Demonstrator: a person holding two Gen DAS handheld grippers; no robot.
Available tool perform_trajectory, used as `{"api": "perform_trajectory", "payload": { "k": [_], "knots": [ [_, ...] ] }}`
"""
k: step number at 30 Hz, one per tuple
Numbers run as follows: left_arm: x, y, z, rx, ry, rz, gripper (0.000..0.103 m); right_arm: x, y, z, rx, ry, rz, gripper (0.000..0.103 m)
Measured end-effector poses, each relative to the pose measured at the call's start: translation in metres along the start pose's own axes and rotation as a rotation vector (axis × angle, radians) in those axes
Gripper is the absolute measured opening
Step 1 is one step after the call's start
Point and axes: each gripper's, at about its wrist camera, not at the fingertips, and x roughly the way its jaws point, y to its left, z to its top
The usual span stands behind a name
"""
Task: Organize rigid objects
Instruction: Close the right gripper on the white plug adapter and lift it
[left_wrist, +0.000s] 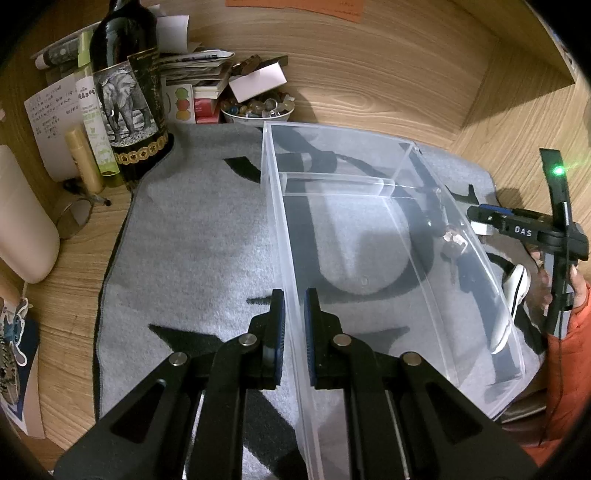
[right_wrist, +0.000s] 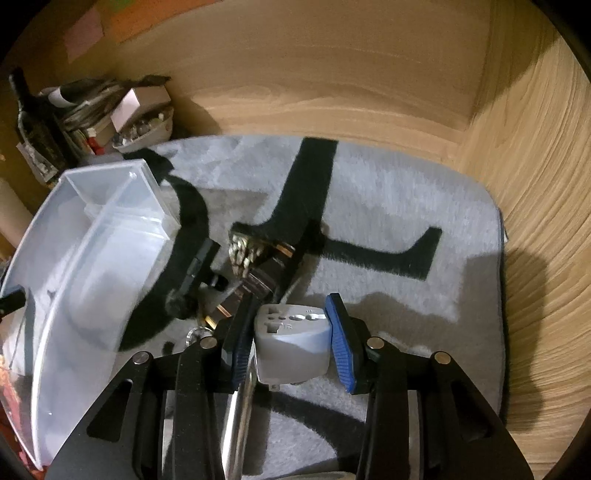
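Observation:
A clear plastic box (left_wrist: 334, 128) with a cross divider lies on the grey mat (left_wrist: 203, 240). My left gripper (left_wrist: 294, 325) is shut on the box's near-left wall, one pad on each side of it. In the right wrist view my right gripper (right_wrist: 288, 336) is shut on a white travel adapter (right_wrist: 291, 343), held just above the mat (right_wrist: 388, 206) to the right of the box (right_wrist: 92, 229). The right gripper (left_wrist: 476, 223) also shows at the box's right side. Nothing lies inside the box.
A heap of small items (right_wrist: 243, 254), dark and metallic, lies on the mat between box and adapter. A wine bottle (left_wrist: 125, 103), a bowl of stones (left_wrist: 258, 110), stacked papers and a tape roll (left_wrist: 74, 218) crowd the back left. Wooden walls close the back and right.

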Motion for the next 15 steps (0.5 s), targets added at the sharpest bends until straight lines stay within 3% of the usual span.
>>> {"api": "perform_trajectory", "payload": {
  "k": [15],
  "knots": [
    [0.001, -0.001, 0.000, 0.004, -0.002, 0.008, 0.009, -0.059, 0.042, 0.019, -0.085, -0.169, 0.054, 0.035]
  ]
}}
